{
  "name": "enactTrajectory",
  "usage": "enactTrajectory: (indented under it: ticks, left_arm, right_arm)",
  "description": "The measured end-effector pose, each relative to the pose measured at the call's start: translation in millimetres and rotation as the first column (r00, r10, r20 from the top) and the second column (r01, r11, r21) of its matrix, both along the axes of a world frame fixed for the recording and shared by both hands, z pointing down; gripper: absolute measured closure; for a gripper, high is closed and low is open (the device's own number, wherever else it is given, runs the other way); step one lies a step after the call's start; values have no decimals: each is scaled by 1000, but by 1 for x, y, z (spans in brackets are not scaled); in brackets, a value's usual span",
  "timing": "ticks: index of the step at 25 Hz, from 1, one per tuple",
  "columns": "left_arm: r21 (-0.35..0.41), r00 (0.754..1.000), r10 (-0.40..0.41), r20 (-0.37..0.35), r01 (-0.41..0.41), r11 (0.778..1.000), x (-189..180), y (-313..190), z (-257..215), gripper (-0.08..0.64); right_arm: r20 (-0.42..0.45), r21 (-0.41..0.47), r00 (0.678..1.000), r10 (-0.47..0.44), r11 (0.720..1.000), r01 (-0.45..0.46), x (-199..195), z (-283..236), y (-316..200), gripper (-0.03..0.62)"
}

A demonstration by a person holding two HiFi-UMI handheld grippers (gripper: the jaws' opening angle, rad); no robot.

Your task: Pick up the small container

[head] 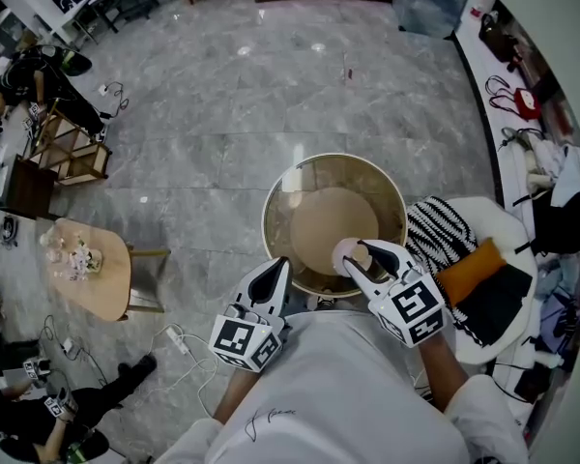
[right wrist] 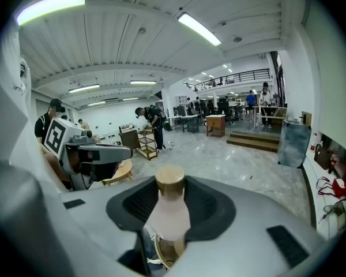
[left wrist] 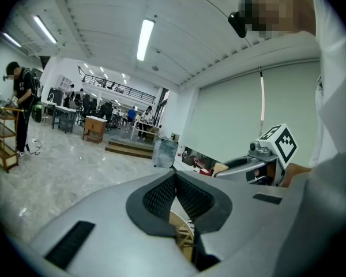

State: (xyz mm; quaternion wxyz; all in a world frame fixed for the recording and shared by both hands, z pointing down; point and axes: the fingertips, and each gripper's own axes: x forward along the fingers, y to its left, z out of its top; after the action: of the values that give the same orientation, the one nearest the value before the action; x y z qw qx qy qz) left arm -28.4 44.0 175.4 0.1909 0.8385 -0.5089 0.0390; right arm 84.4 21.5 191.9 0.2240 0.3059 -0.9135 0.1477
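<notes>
— How does your small container (right wrist: 168, 218) look?
— Matt and smooth, its cap (right wrist: 169, 179) wood-like.
— And around you?
— Your round surface (head: 282, 193) is glossy glass; the floor (head: 222, 104), polished stone.

We wear a white shirt (head: 348, 394) with white sleeves (head: 483, 404) and a small dark line of script (head: 271, 417) on the cloth. Our left gripper (head: 278, 269) and right gripper (head: 356, 252) have smooth grey shells with black ribbed pads (left wrist: 161, 195) and flat black strips (left wrist: 69, 244). Each bears a white cube (head: 244, 341) printed with black square markers.
</notes>
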Motion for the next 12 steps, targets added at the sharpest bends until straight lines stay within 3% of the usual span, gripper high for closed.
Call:
enactTrajectory:
  ticks: [12]
  left_arm:
    - [-8, 999, 44, -13, -44, 999, 1, 8, -4, 541]
  right_arm:
    - [26, 35, 1000, 0, 999, -1, -10, -13, 4, 445]
